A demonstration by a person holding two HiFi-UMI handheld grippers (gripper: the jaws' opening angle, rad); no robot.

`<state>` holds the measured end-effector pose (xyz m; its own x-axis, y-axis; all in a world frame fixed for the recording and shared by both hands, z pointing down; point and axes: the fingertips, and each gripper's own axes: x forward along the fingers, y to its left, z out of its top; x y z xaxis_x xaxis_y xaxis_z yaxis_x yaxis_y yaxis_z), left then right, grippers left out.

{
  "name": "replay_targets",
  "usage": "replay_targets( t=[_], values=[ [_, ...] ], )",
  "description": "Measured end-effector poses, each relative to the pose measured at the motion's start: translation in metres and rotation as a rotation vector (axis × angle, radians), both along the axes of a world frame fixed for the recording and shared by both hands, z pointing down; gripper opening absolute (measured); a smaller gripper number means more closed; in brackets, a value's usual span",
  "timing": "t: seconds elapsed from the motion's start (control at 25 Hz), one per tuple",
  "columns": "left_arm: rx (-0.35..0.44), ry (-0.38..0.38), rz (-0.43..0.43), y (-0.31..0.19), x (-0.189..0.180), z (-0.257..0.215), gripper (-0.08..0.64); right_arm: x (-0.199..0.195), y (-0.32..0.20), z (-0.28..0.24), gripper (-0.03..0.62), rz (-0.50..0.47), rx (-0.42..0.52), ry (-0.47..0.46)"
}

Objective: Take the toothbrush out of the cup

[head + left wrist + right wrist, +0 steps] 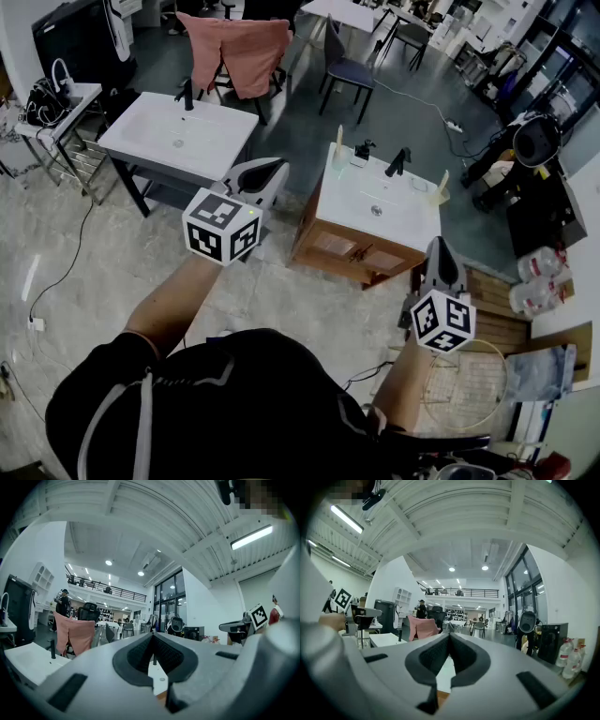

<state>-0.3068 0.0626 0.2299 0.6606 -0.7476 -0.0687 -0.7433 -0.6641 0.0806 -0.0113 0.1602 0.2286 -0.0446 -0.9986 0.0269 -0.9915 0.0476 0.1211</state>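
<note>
Jaws: your left gripper and right gripper pressed together, empty | cup seemingly at wooden vanity's back-left corner, toothbrush too small to tell | risk: arrive closed and you'll topple it

Ahead of the right gripper, passage was barred by the white-topped wooden sink cabinet and its black tap; open grey floor was left beside the white, grey-framed basin.

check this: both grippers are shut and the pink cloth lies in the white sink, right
No: the pink cloth hangs over a chair behind the white sink, as the head view shows. Both the left gripper and right gripper are shut.
</note>
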Motion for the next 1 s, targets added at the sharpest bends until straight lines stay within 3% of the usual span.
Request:
replay_targets(
  t=[0.32, 0.72, 1.0],
  values=[
    [-0.005, -0.011, 0.028, 0.006, 0.013, 0.005, 0.003, 0.009, 0.004, -0.004, 0.005, 0.014, 0.014, 0.009],
    [-0.028, 0.009, 0.031, 0.005, 0.025, 0.003, 0.003, 0.028, 0.007, -0.013, 0.005, 0.038, 0.057, -0.053],
    [0.011, -0.006, 0.012, 0.008, 0.043, -0.002, 0.003, 0.048, 0.007, -0.009, 0.005, 0.038, 0.049, -0.047]
  ],
)
